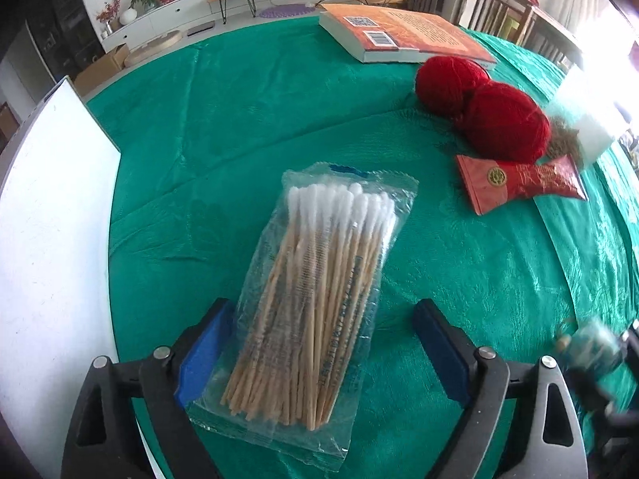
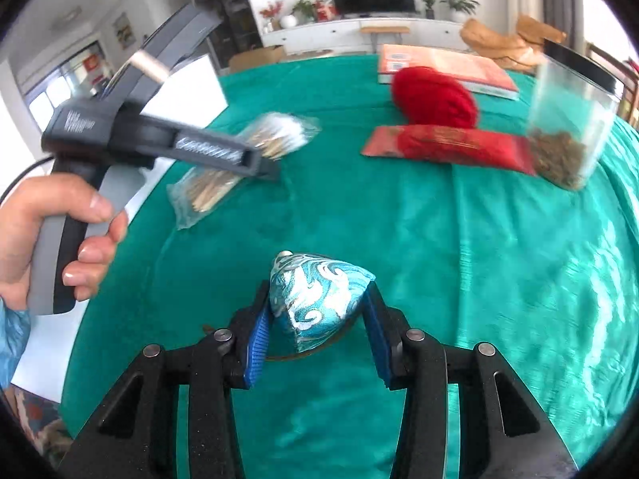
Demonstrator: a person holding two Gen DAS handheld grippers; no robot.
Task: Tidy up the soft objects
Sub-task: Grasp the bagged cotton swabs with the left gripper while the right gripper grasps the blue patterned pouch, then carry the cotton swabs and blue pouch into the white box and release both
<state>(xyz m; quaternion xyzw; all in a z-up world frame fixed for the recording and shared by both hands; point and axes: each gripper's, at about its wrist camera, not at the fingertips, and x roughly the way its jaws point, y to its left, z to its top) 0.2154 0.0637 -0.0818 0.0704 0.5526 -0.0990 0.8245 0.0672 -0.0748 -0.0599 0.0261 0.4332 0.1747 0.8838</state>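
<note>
Teal pouch (image 2: 315, 303) clamped in right gripper (image 2: 315, 331) | swab pack (image 1: 315, 291) between open left gripper (image 1: 319, 347)

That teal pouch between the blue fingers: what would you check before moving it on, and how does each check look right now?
1. Pouch between both right fingers: ok.
2. Grip firm enough to carry: cannot tell.
3. Left gripper open, swab pack lying loose on the cloth: ok.
4. Yarn, red packet and jar away from the pouch: ok.
5. Drop-off spot visible: cannot tell.
</note>
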